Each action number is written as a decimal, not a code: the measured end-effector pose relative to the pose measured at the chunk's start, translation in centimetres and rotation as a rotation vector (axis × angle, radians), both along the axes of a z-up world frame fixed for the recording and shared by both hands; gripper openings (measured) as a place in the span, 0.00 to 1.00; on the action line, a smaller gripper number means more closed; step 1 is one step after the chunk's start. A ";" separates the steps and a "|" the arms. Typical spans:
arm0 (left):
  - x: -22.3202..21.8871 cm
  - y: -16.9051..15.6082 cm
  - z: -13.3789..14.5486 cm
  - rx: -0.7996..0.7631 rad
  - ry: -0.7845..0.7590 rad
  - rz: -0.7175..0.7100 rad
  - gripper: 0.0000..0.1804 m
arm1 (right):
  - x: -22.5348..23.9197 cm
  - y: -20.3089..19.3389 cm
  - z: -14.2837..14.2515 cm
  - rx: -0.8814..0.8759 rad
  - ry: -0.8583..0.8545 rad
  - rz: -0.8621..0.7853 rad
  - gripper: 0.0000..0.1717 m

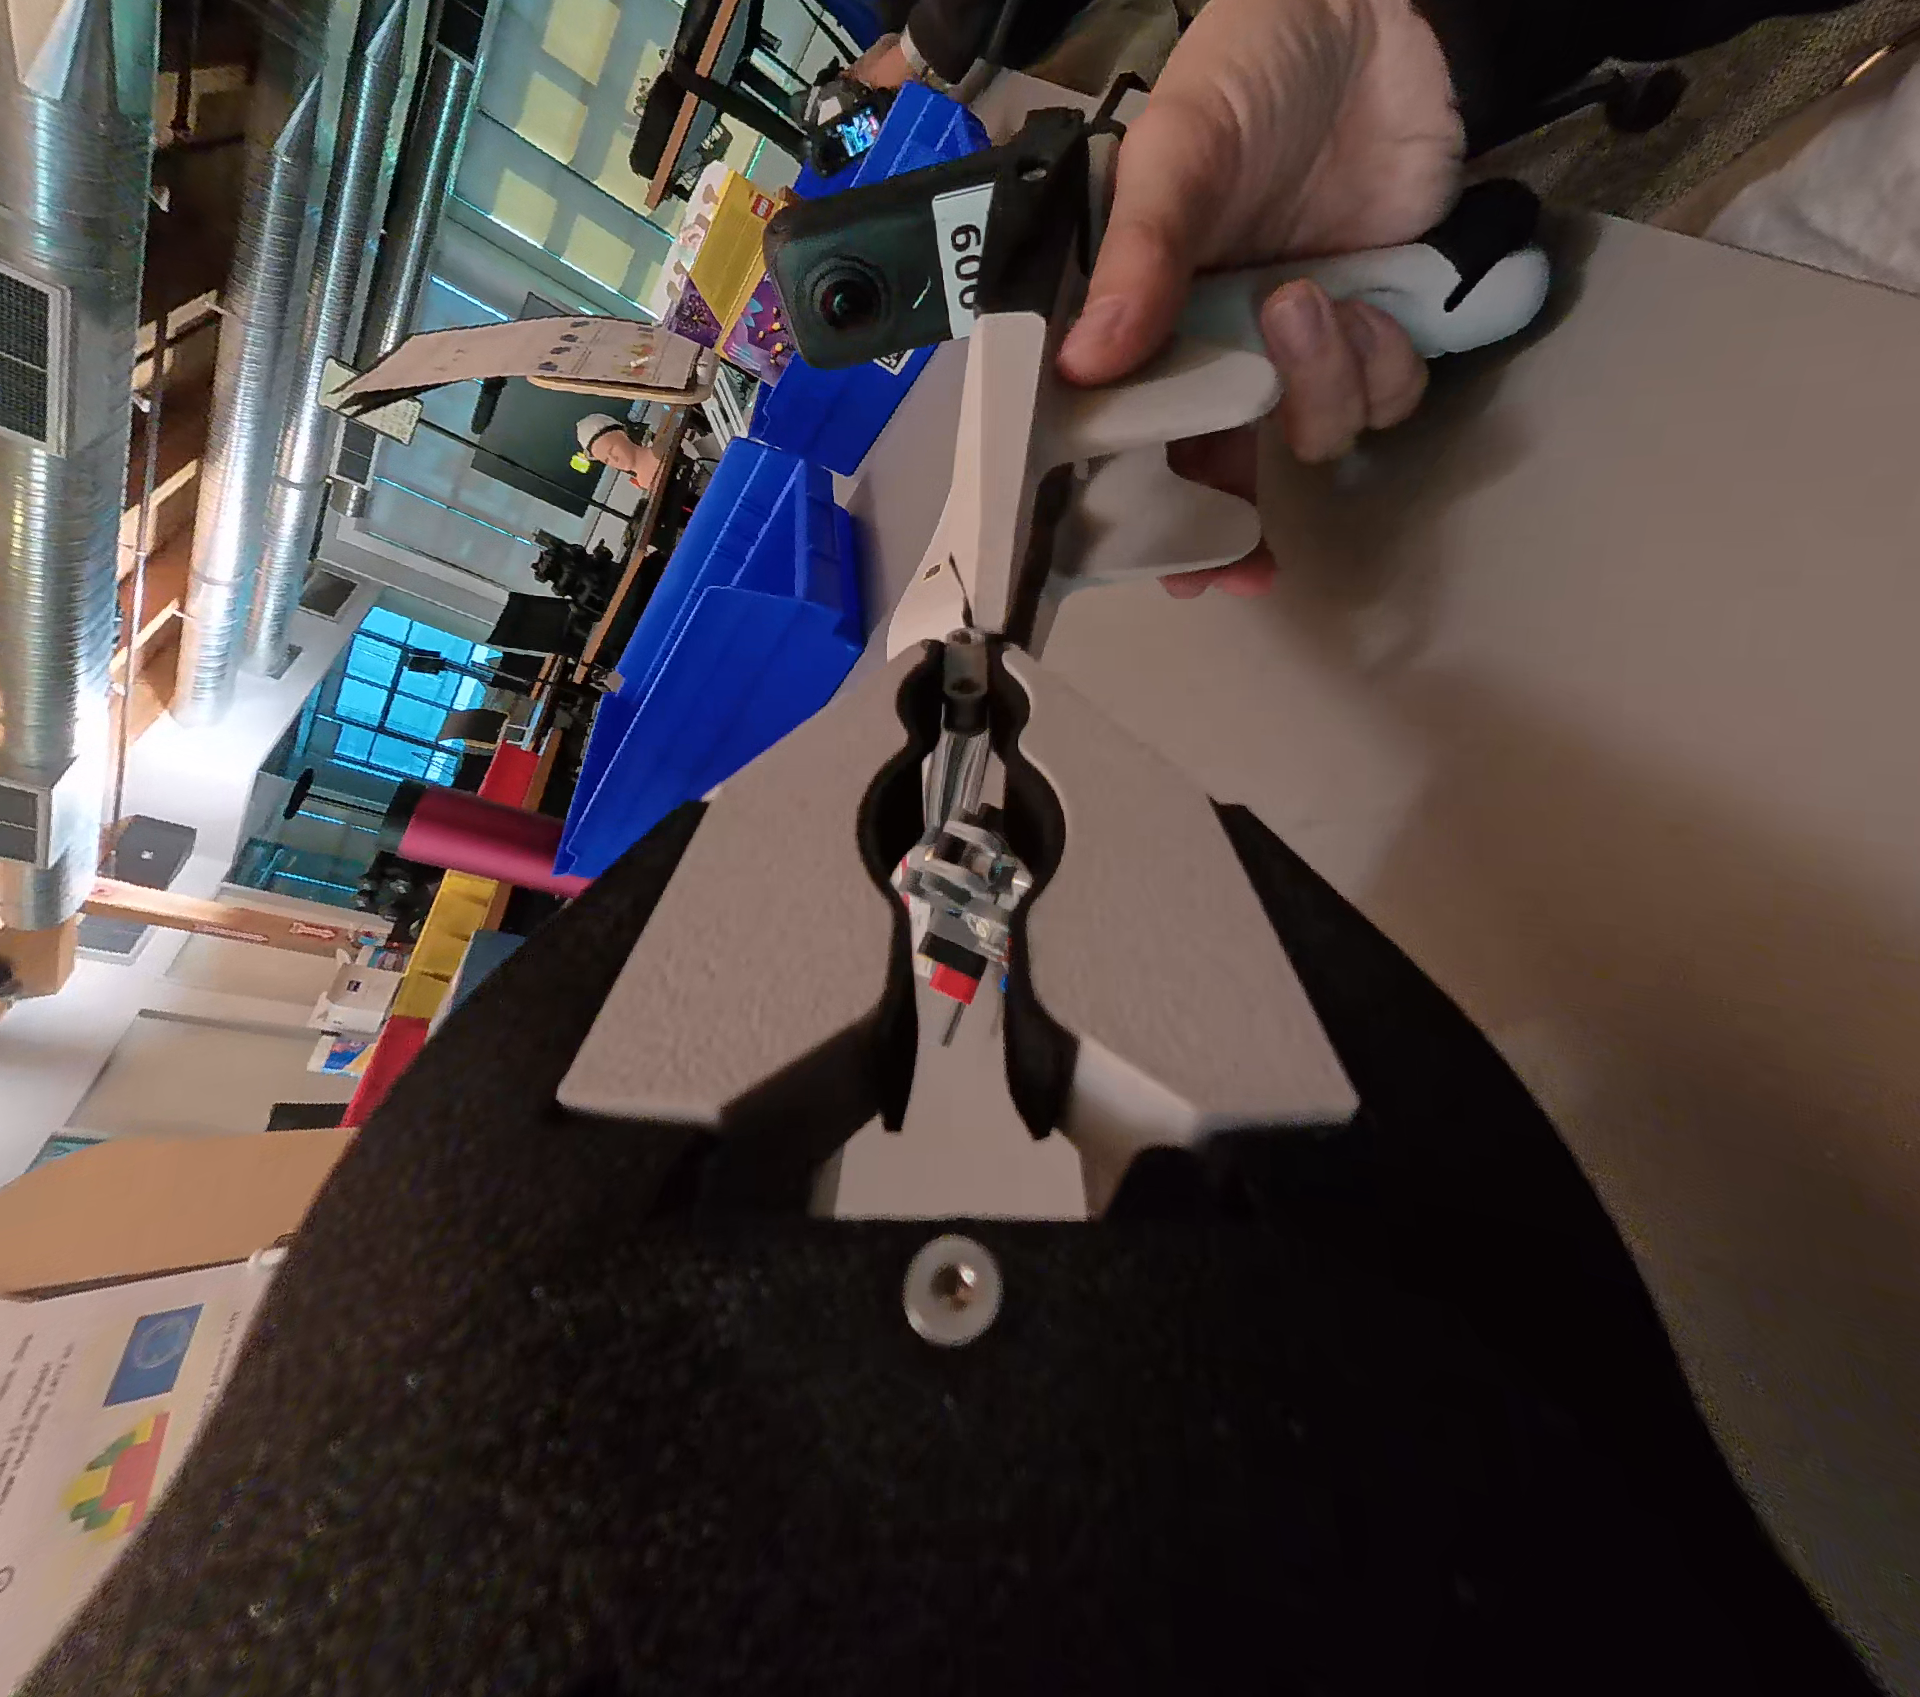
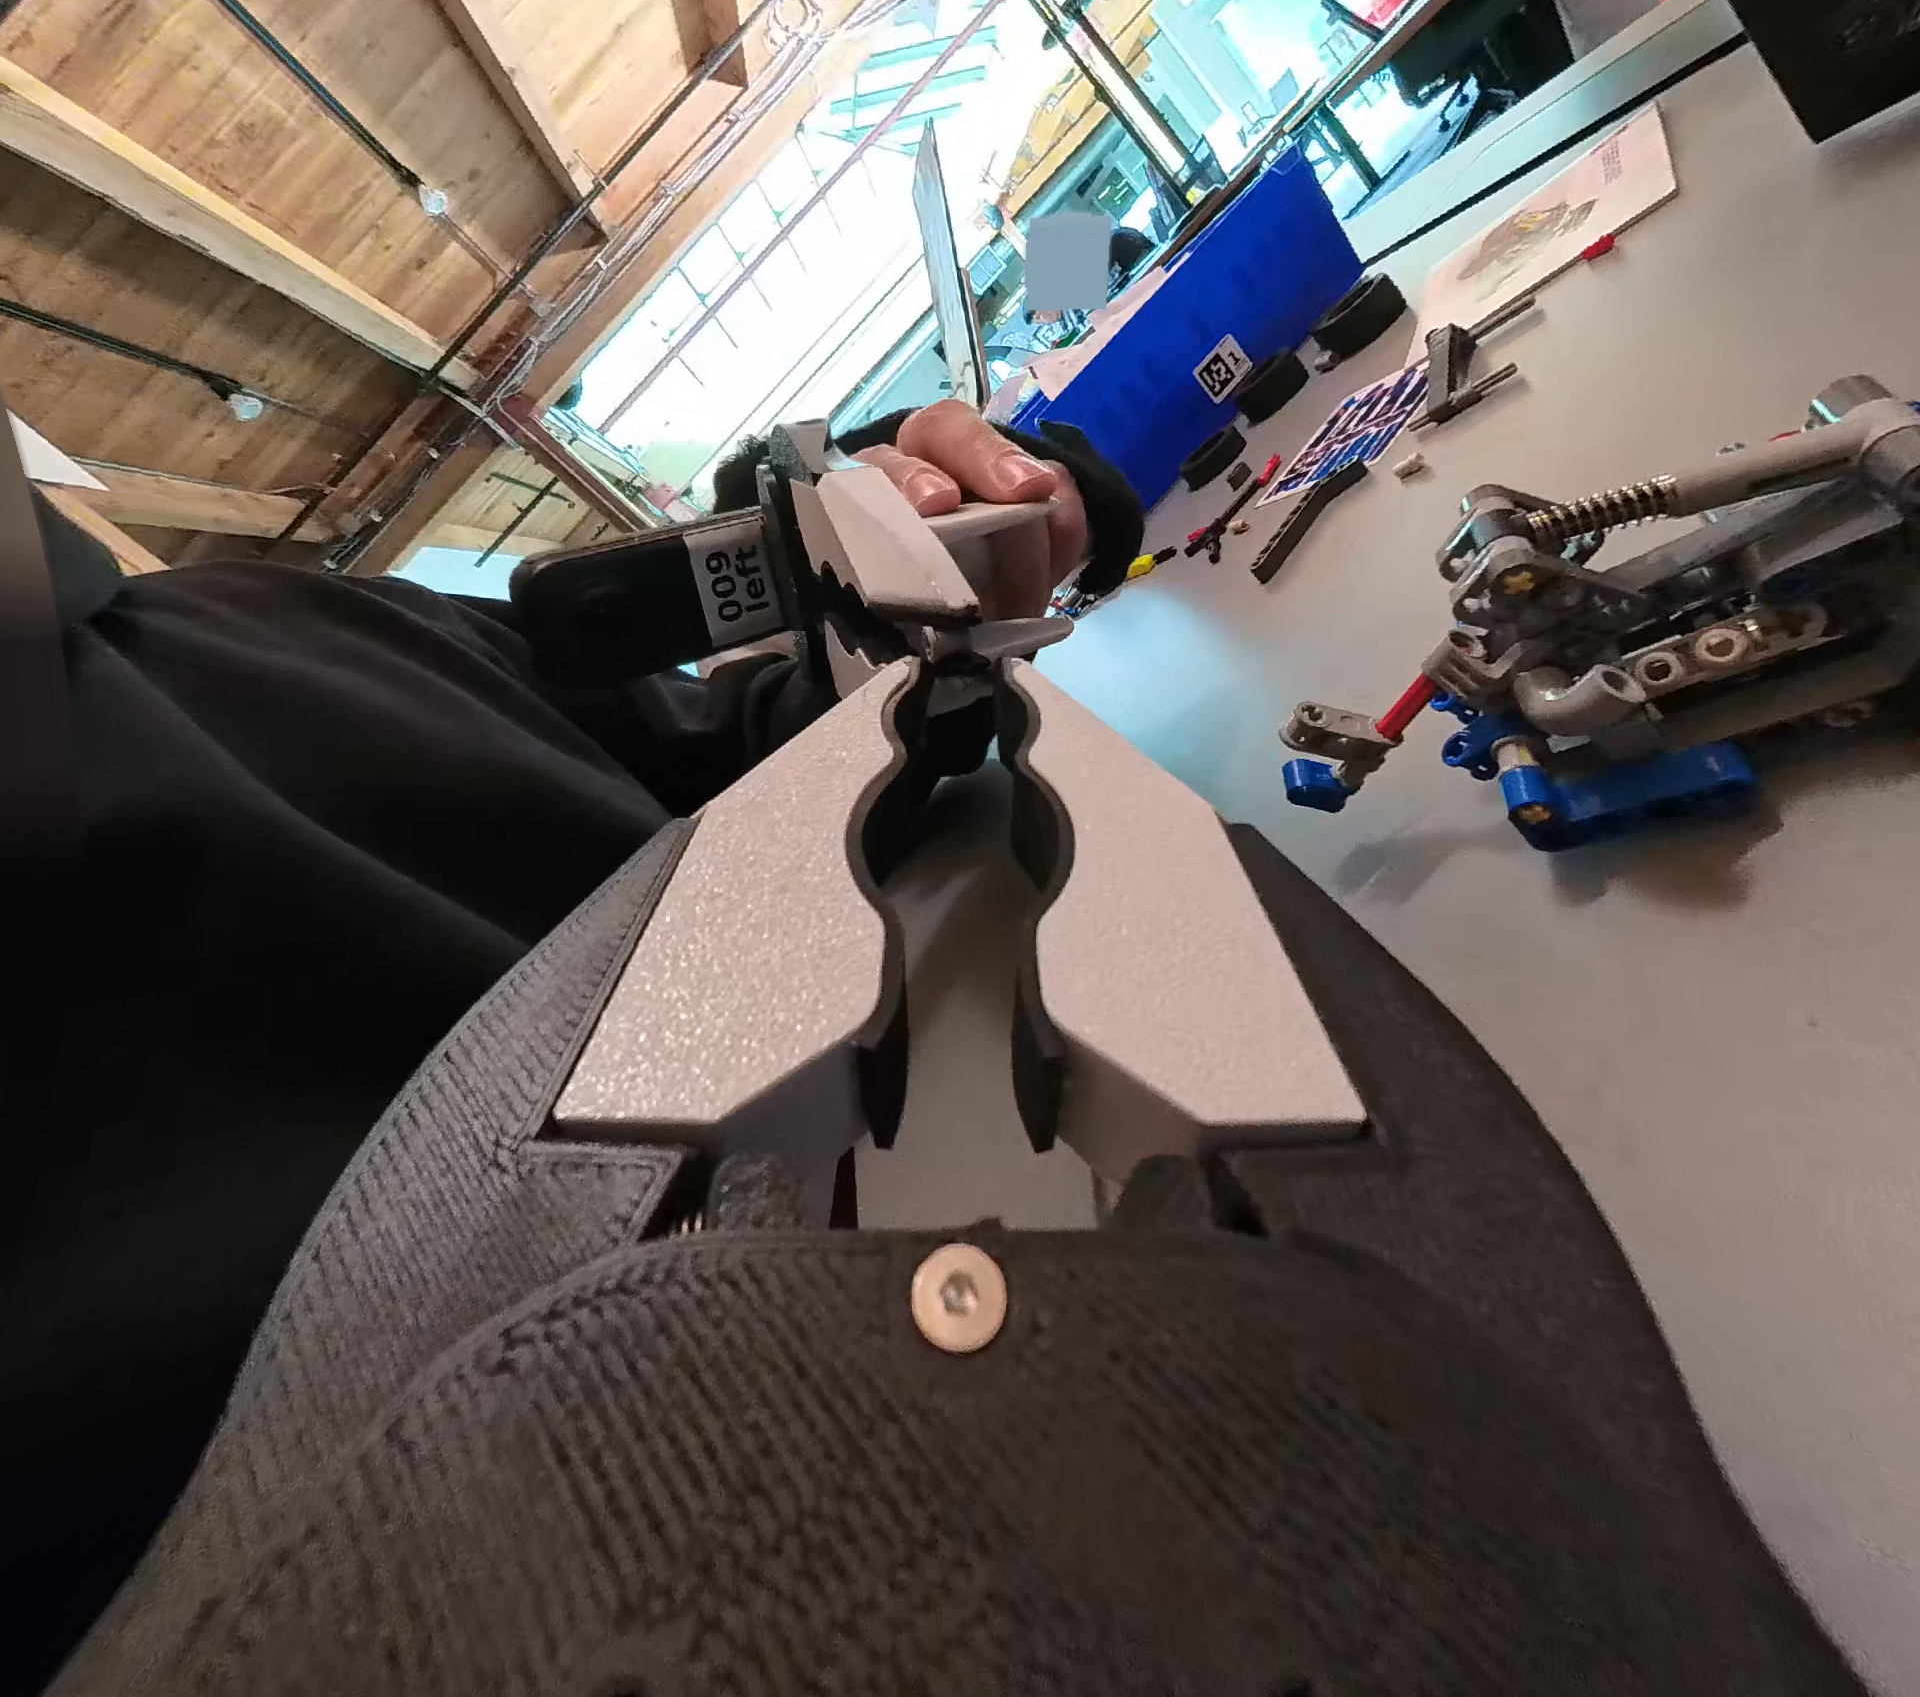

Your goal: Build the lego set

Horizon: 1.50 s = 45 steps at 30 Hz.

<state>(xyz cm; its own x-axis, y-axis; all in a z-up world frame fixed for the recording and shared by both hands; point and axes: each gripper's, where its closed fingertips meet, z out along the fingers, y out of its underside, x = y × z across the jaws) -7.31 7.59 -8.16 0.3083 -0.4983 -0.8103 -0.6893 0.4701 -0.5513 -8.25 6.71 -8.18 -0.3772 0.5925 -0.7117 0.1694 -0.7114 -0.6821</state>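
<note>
Left wrist view: jaws clamp rod assembly (image 1: 961, 800).

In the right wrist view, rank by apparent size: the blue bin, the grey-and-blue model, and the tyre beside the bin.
1. Model: looks largest, but it lies nearer the camera, so its lead over the bin is unsure.
2. Bin.
3. Tyre: clearly smallest.

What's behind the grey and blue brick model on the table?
Behind the model lie a black beam, a printed sheet and black tyres, then a blue bin. The bin's wall hides whatever is inside it.
</note>
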 end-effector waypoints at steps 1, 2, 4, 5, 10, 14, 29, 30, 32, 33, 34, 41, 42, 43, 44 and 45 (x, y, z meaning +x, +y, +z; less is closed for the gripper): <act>0.0 0.0 0.1 0.006 -0.001 -0.002 0.02 | -0.1 0.0 0.0 0.002 -0.002 -0.006 0.08; 0.1 -0.1 0.0 0.007 0.003 -0.011 0.03 | -0.1 0.1 0.0 0.001 0.002 -0.008 0.11; 0.2 -0.1 -0.4 0.011 0.032 -0.013 0.02 | 0.0 0.0 0.5 -0.029 0.027 0.002 0.12; 0.2 0.0 -0.4 0.027 0.042 -0.010 0.02 | 0.0 0.1 0.6 -0.047 0.034 0.001 0.11; 0.3 -0.2 -0.4 0.043 0.050 -0.011 0.02 | -0.1 0.0 0.4 0.000 0.029 -0.002 0.03; 0.1 -0.2 -0.1 0.048 0.024 0.001 0.06 | -0.2 0.5 0.3 -0.046 0.022 0.005 0.03; -1.1 0.3 -0.9 -0.121 -0.035 0.104 0.02 | -1.0 1.8 -0.9 -0.069 -0.067 -0.031 0.03; -1.1 0.2 -0.8 -0.113 -0.034 0.095 0.02 | -1.0 1.7 -0.8 -0.078 -0.063 -0.018 0.03; -1.1 0.1 -0.7 -0.095 -0.033 0.074 0.03 | -0.9 1.7 -0.6 -0.093 -0.054 -0.001 0.03; -1.2 0.1 -0.7 -0.095 -0.036 0.074 0.06 | -0.9 1.7 -0.6 -0.097 -0.054 0.000 0.03; -1.3 0.1 -0.7 -0.096 -0.038 0.078 0.03 | -0.9 1.6 -0.6 -0.103 -0.050 0.008 0.03; -1.4 0.4 -0.7 -0.080 -0.034 0.081 0.03 | -1.0 1.9 -0.6 -0.129 -0.056 0.014 0.03; -1.4 0.5 -0.7 -0.081 -0.038 0.085 0.02 | -1.0 1.9 -0.6 -0.136 -0.055 0.014 0.03; -1.3 0.4 -0.6 -0.079 -0.042 0.085 0.02 | -0.9 1.9 -0.5 -0.142 -0.050 0.020 0.03; -1.3 0.4 -0.6 -0.081 -0.044 0.087 0.02 | -0.9 1.9 -0.5 -0.147 -0.048 0.025 0.03; -1.2 0.4 -0.4 -0.085 -0.052 0.089 0.02 | -0.8 1.9 -0.4 -0.148 -0.043 0.029 0.03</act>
<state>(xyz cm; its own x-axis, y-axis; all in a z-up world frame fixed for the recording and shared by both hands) -8.55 8.00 -8.60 0.3949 -0.5335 -0.7480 -0.6957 0.3580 -0.6227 -9.07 8.58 -8.54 -0.3600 0.4691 -0.8065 0.2177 -0.7983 -0.5615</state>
